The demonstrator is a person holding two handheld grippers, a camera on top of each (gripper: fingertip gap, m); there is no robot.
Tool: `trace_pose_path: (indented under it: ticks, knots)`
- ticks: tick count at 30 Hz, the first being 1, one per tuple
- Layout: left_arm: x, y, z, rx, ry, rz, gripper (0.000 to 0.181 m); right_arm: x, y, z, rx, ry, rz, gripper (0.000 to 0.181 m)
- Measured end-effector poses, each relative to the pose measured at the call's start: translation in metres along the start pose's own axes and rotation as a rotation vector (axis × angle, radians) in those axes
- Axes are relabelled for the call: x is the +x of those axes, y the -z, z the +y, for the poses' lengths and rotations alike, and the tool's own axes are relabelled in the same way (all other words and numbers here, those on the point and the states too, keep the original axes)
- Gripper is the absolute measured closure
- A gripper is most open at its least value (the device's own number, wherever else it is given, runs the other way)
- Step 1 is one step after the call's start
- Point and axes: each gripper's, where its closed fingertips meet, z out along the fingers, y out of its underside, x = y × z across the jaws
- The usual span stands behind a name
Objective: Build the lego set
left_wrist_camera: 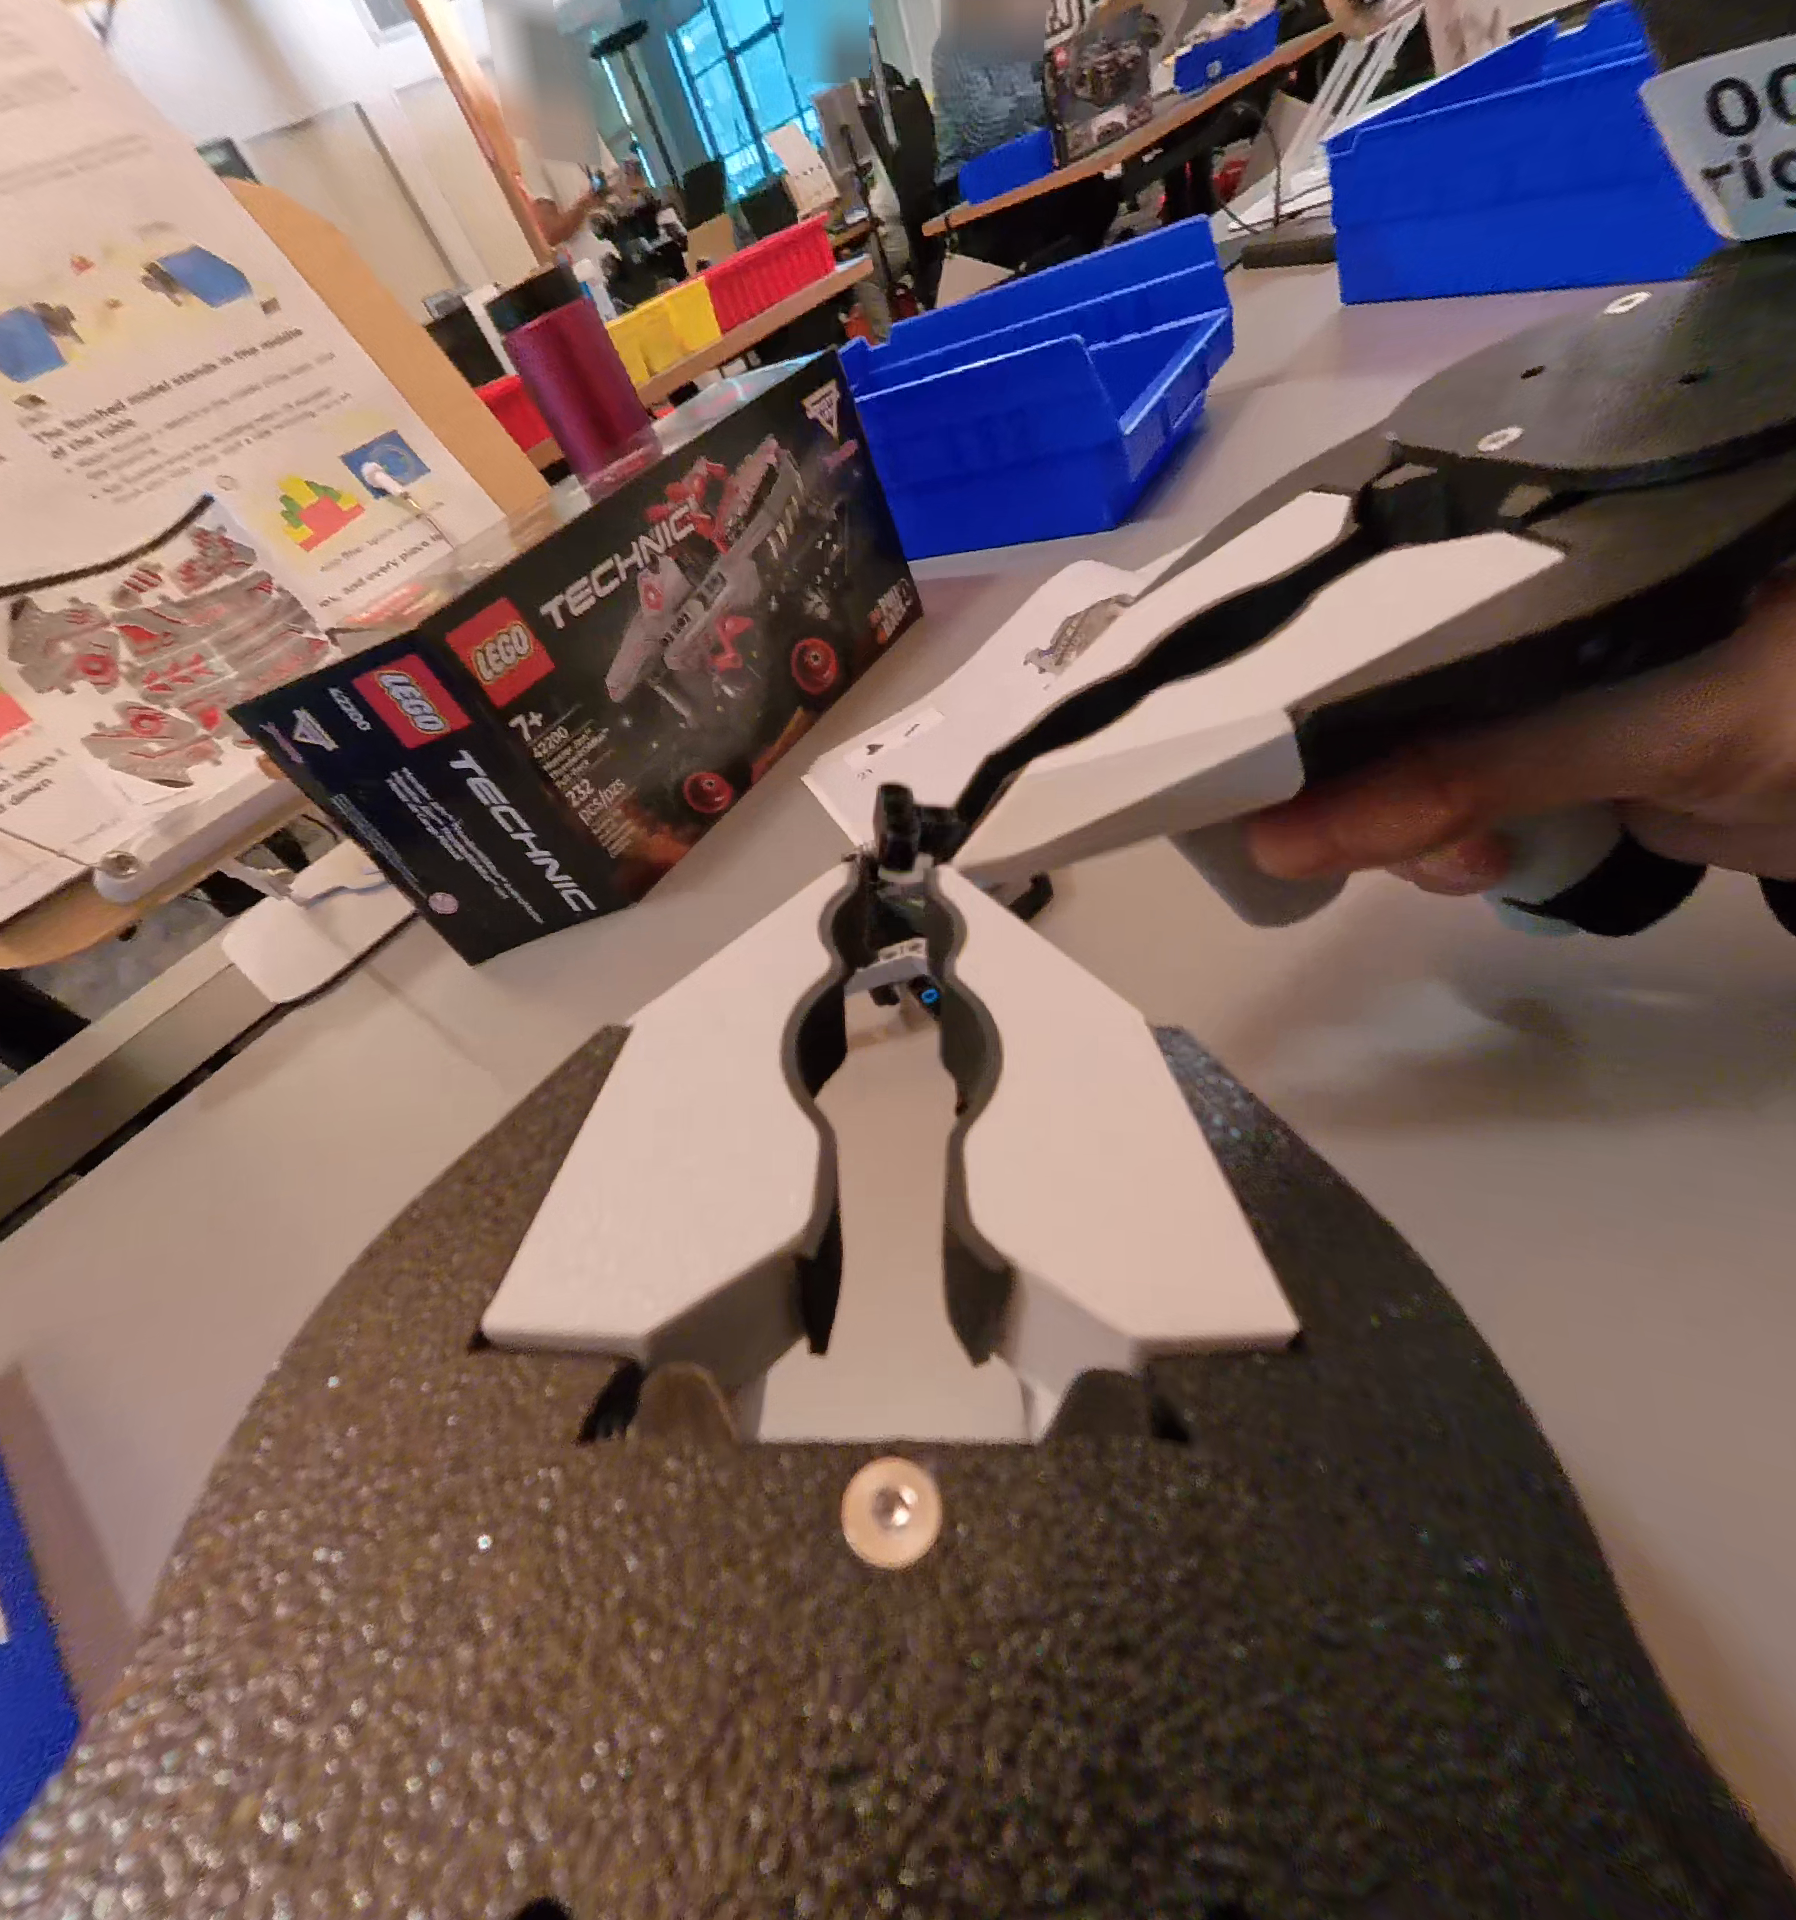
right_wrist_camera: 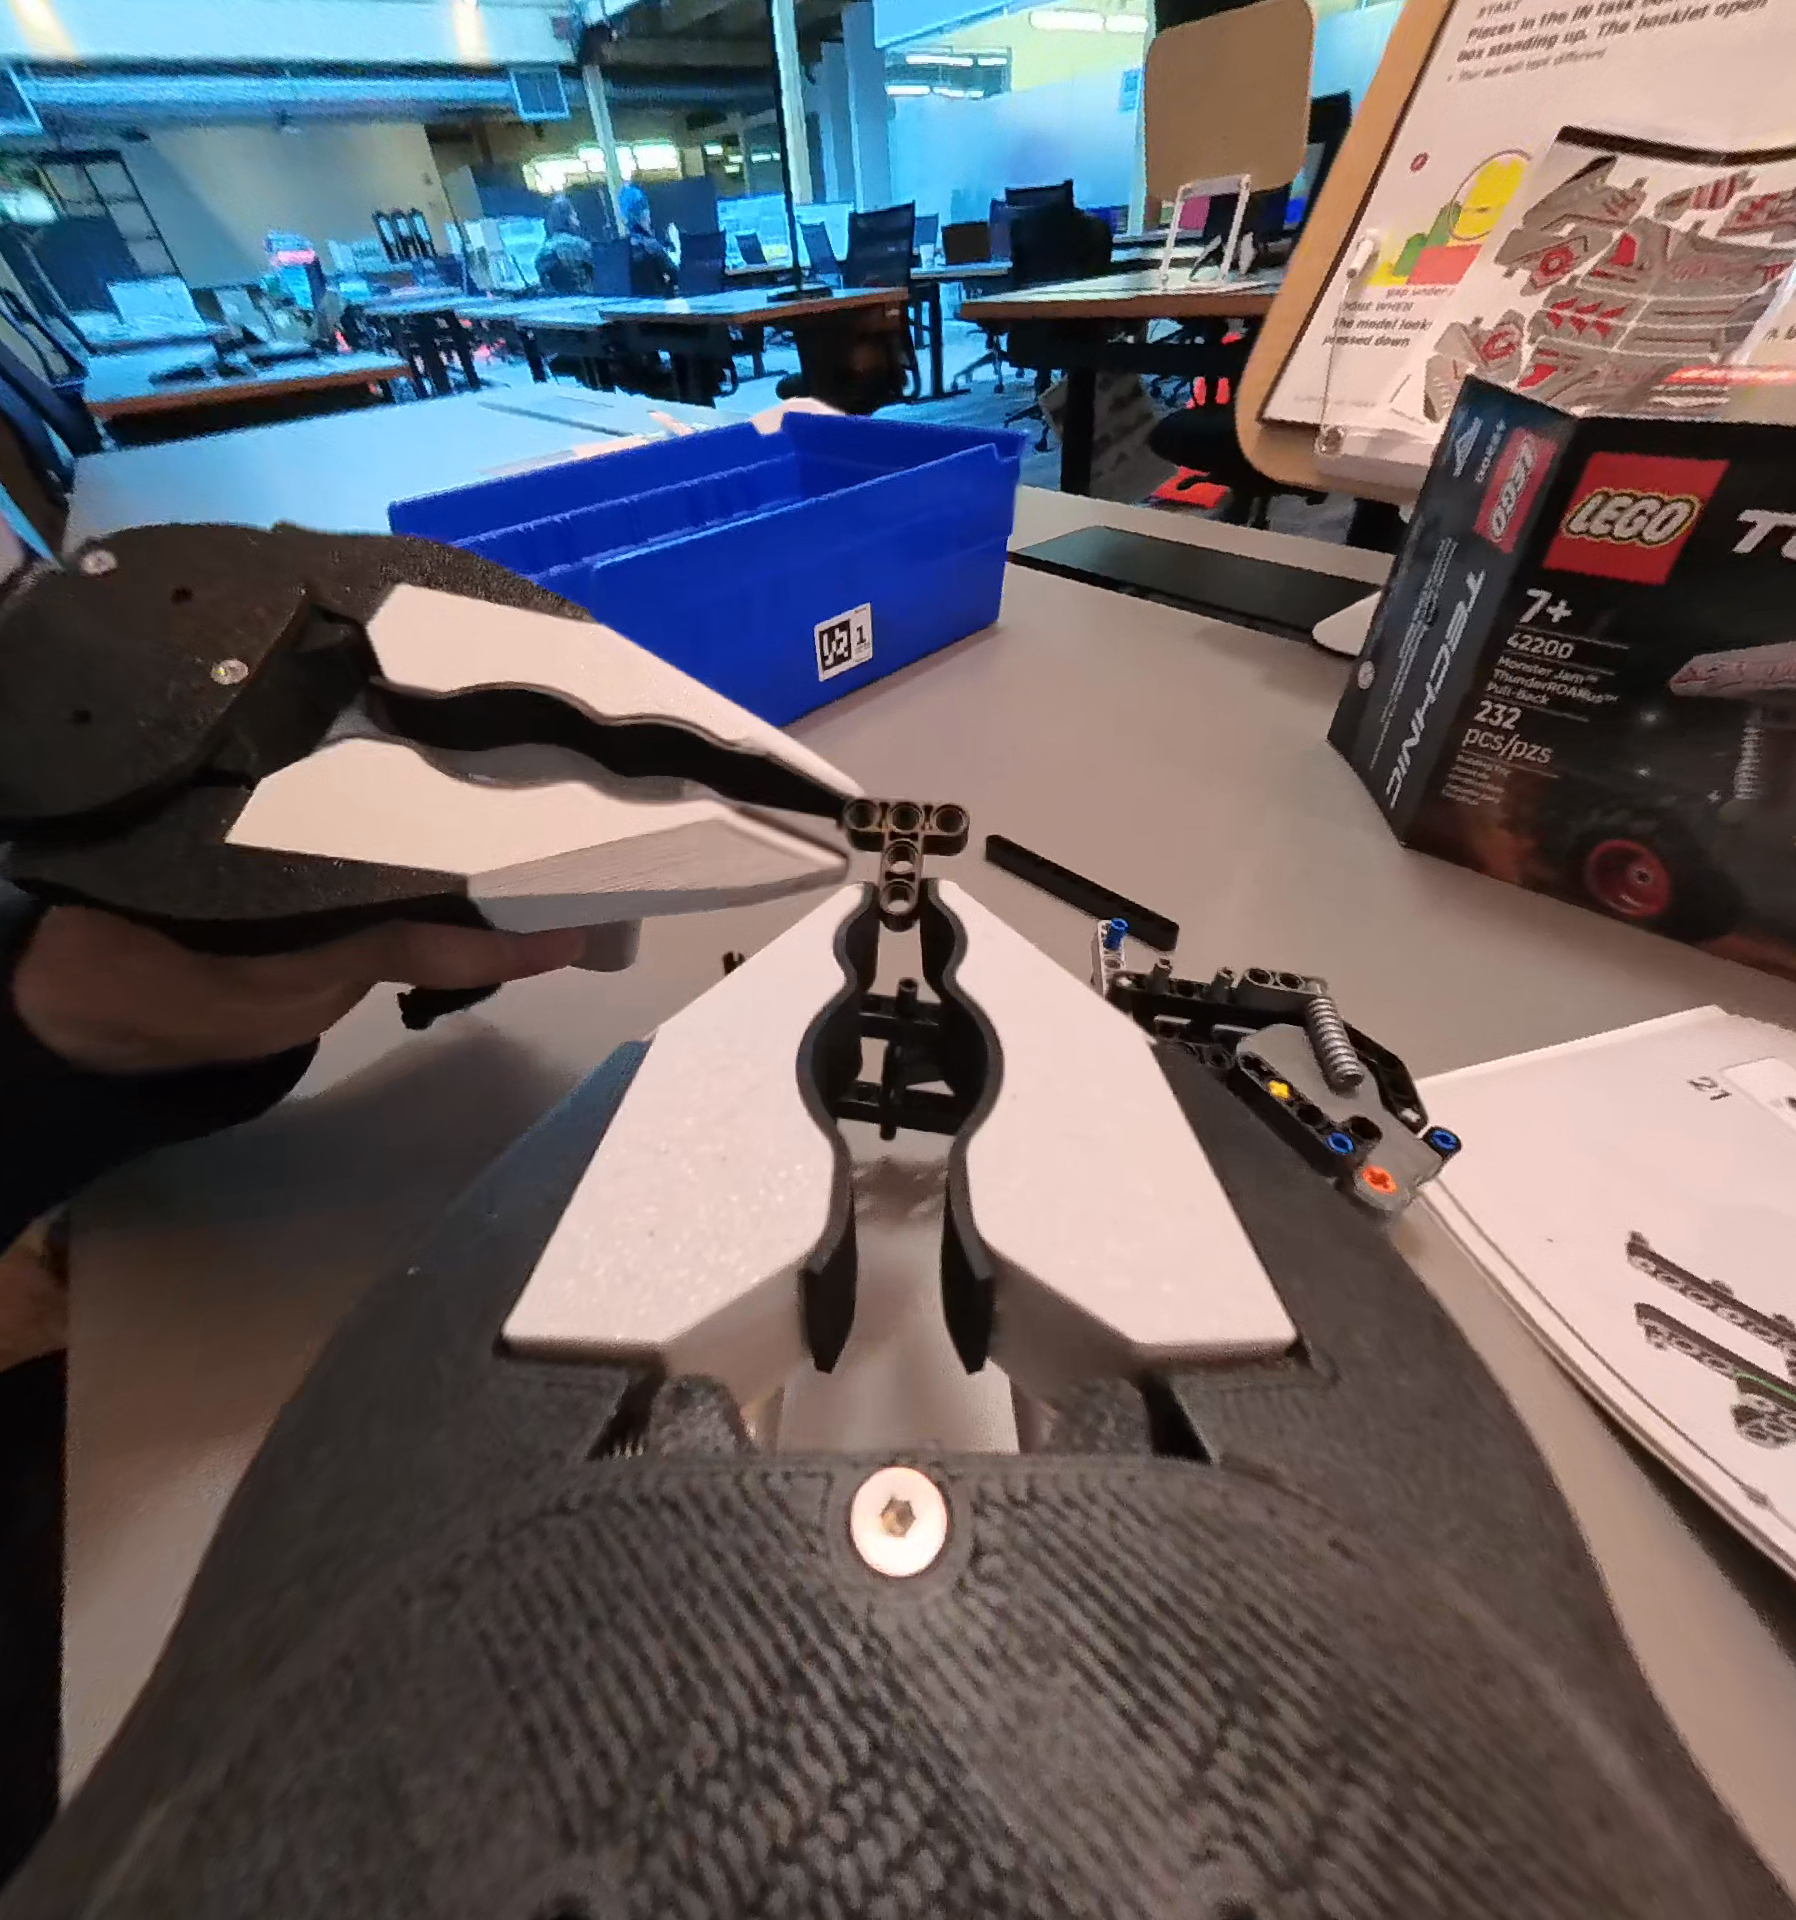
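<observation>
Resting on the grey bench (right_wrist_camera: 1133,727), the half-built chassis (right_wrist_camera: 1289,1081) lay near right, untouched. Above the bench, both left tongs (right_wrist_camera: 852,842) and right tongs (right_wrist_camera: 899,904) were clenched on one small black T-shaped piece (right_wrist_camera: 902,847). A twist by either side could probably snap it free.

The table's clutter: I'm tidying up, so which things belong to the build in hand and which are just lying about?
In the job:
- black T-shaped piece, gripped by both the left claw and the right claw
- half-built chassis
- loose black beam
- instruction booklet

Lying about:
- set box
- blue bin
- maroon bottle
</observation>
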Motion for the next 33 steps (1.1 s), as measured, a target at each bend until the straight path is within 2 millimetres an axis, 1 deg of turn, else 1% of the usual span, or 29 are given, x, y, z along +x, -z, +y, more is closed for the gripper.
trace_pose_path:
  ticks: [2, 4, 6, 8, 10, 12, 14, 16, 17, 19, 21, 22, 26, 29, 31, 33]
  knots:
    - [-0.006, 0.004, 0.004, -0.024, 0.011, -0.006, 0.16, 0.01, 0.005, 0.0, 0.016, -0.046, 0.009, 0.176]
    - [-0.013, 0.01, 0.008, -0.043, 0.006, -0.018, 0.15, 0.013, 0.009, 0.001, 0.017, -0.063, -0.001, 0.176]
    - [-0.007, 0.016, 0.016, -0.062, 0.027, 0.015, 0.147, 0.009, 0.011, 0.003, 0.003, -0.088, -0.022, 0.176]
    - [0.007, 0.02, 0.026, -0.088, 0.073, 0.069, 0.142, 0.003, 0.01, 0.006, -0.02, -0.069, -0.038, 0.176]
    - [0.012, 0.018, 0.04, -0.144, 0.081, 0.063, 0.14, 0.003, 0.008, 0.015, -0.094, -0.03, -0.026, 0.176]
    - [0.013, 0.011, 0.055, -0.225, 0.102, 0.048, 0.131, 0.003, 0.006, 0.022, -0.157, -0.019, -0.023, 0.177]
    - [0.017, 0.001, 0.061, -0.268, 0.142, 0.063, 0.129, 0.001, 0.003, 0.025, -0.186, -0.041, -0.036, 0.176]
    - [0.02, -0.007, 0.059, -0.266, 0.143, 0.078, 0.132, -0.001, 0.002, 0.028, -0.21, -0.027, -0.049, 0.176]
    - [0.02, -0.01, 0.058, -0.263, 0.135, 0.073, 0.138, 0.0, 0.002, 0.027, -0.212, -0.029, -0.041, 0.176]
    - [0.018, -0.014, 0.057, -0.258, 0.123, 0.058, 0.155, -0.001, 0.001, 0.03, -0.258, -0.036, -0.049, 0.176]
    - [0.016, -0.015, 0.056, -0.249, 0.123, 0.037, 0.174, 0.001, -0.002, 0.034, -0.308, -0.015, -0.016, 0.176]
    - [0.015, -0.015, 0.053, -0.235, 0.12, 0.021, 0.175, 0.002, -0.003, 0.037, -0.328, -0.008, 0.004, 0.176]
    - [0.015, -0.015, 0.052, -0.229, 0.083, -0.003, 0.175, 0.001, -0.005, 0.036, -0.316, -0.051, 0.035, 0.177]
    - [0.016, -0.015, 0.053, -0.233, 0.055, -0.012, 0.175, 0.002, 0.004, 0.041, -0.328, -0.067, 0.062, 0.176]
    - [0.017, -0.015, 0.053, -0.236, 0.039, -0.015, 0.175, 0.004, 0.016, 0.055, -0.382, -0.073, 0.077, 0.176]
    - [0.017, -0.015, 0.053, -0.237, 0.045, -0.011, 0.175, 0.004, 0.029, 0.074, -0.446, -0.102, 0.084, 0.176]
